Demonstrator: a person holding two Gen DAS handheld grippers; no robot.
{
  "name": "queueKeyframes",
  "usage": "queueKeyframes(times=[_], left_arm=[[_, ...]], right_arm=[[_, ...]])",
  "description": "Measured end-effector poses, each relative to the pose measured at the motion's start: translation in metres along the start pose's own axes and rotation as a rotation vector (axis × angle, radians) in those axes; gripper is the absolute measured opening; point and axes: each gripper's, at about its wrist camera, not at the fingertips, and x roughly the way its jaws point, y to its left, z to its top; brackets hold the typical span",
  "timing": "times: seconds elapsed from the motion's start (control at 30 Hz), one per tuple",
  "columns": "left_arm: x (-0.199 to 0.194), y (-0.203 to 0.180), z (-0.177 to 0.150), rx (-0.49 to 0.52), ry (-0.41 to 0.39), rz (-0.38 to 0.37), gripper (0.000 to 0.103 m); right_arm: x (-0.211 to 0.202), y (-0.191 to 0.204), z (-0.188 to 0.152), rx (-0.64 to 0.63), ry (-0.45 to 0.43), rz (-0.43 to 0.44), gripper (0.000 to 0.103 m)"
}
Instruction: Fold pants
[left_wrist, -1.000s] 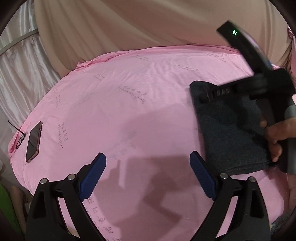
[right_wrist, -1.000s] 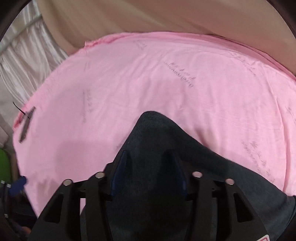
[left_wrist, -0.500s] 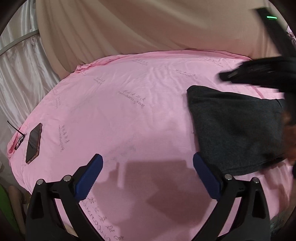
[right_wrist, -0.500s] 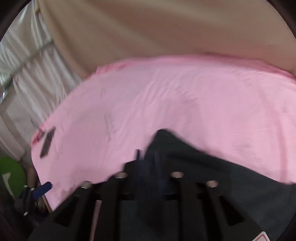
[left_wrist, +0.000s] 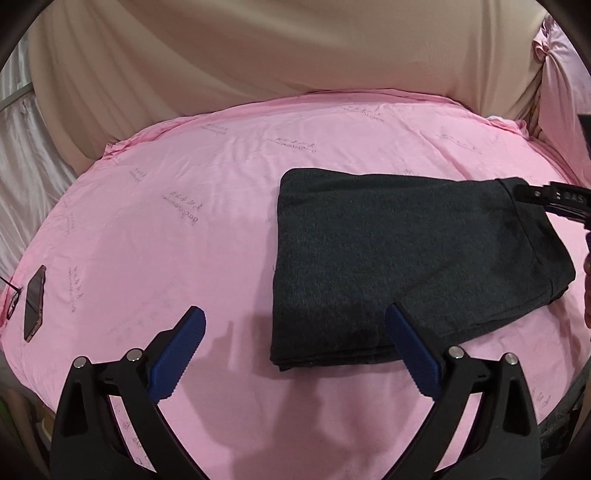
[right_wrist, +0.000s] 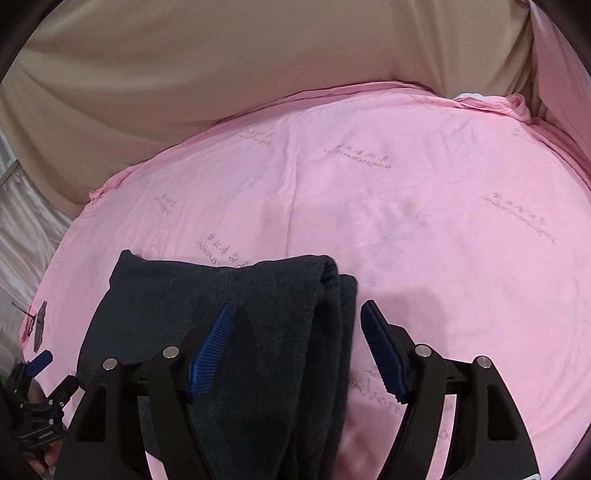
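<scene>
Dark grey pants (left_wrist: 406, 266) lie folded in a flat rectangle on the pink bedsheet (left_wrist: 184, 240). My left gripper (left_wrist: 293, 314) hovers wide open above the pants' near left corner, with nothing pinched. At the pants' right end my right gripper (left_wrist: 554, 199) shows at the frame's edge. In the right wrist view the pants (right_wrist: 221, 295) run under my right gripper (right_wrist: 297, 308). Its jaws are closing, with the folded edge between the pads, which do not press on it. The left gripper (right_wrist: 40, 369) shows at the lower left.
A phone (left_wrist: 33, 306) and a pair of glasses (left_wrist: 11, 299) lie at the bed's left edge. A beige curtain (left_wrist: 258, 55) hangs behind the bed. Bare pink sheet stretches left of and beyond the pants.
My right gripper has let go of the pants, opened its jaws and swung away to the right. The pants now lie flat. The left gripper has shifted toward them.
</scene>
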Motion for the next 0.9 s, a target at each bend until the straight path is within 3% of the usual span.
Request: queueKeyframes(times=[0.03, 0.07, 0.1, 0.17, 0.27, 0.33, 0.37, 0.43, 0.53, 0.57, 0.67, 0.77, 0.8, 0.87, 0.9], left_arm=[[-0.001, 0.001, -0.001, 0.001, 0.001, 0.008, 0.096], [0.0, 0.004, -0.002, -0.002, 0.001, 0.016, 0.096], [0.0, 0.008, -0.003, -0.009, 0.001, 0.027, 0.096], [-0.001, 0.019, -0.002, -0.03, -0.001, 0.043, 0.096], [-0.005, 0.037, 0.0, -0.066, -0.01, 0.072, 0.096], [-0.01, 0.047, 0.001, -0.084, -0.024, 0.097, 0.096], [-0.012, 0.053, 0.002, -0.096, -0.033, 0.112, 0.096], [-0.015, 0.059, 0.002, -0.113, -0.036, 0.118, 0.096], [-0.011, 0.063, 0.0, -0.124, -0.026, 0.116, 0.096], [-0.008, 0.061, 0.0, -0.117, -0.017, 0.115, 0.096], [0.0, 0.049, 0.001, -0.092, -0.001, 0.103, 0.096], [0.003, 0.034, 0.004, -0.071, 0.002, 0.079, 0.096], [0.003, 0.03, 0.005, -0.066, 0.001, 0.069, 0.096], [0.005, 0.02, 0.006, -0.05, 0.004, 0.058, 0.096], [0.006, 0.016, 0.007, -0.041, 0.005, 0.057, 0.096]], right_arm=[[0.005, 0.004, 0.001, -0.012, 0.013, 0.009, 0.03], [0.006, 0.013, 0.002, -0.027, 0.008, -0.01, 0.029], [0.003, 0.027, 0.007, -0.06, -0.005, -0.026, 0.022], [-0.015, 0.051, 0.023, -0.074, -0.034, 0.08, 0.013], [-0.07, 0.103, 0.047, -0.173, -0.154, 0.253, 0.009], [-0.093, 0.118, 0.055, -0.198, -0.203, 0.323, 0.008], [-0.097, 0.117, 0.058, -0.193, -0.214, 0.332, 0.008], [-0.084, 0.096, 0.058, -0.146, -0.204, 0.249, 0.008], [-0.011, 0.025, 0.033, 0.002, -0.021, 0.041, 0.01], [0.008, 0.003, 0.02, 0.058, 0.035, 0.009, 0.01], [0.005, -0.028, -0.001, 0.167, 0.003, 0.145, 0.02], [-0.018, -0.024, -0.009, 0.142, -0.038, 0.119, 0.031], [-0.022, -0.024, -0.012, 0.135, -0.035, 0.137, 0.042], [-0.022, -0.017, -0.024, 0.126, -0.009, 0.172, 0.053], [-0.019, -0.014, -0.028, 0.112, 0.007, 0.179, 0.053]])
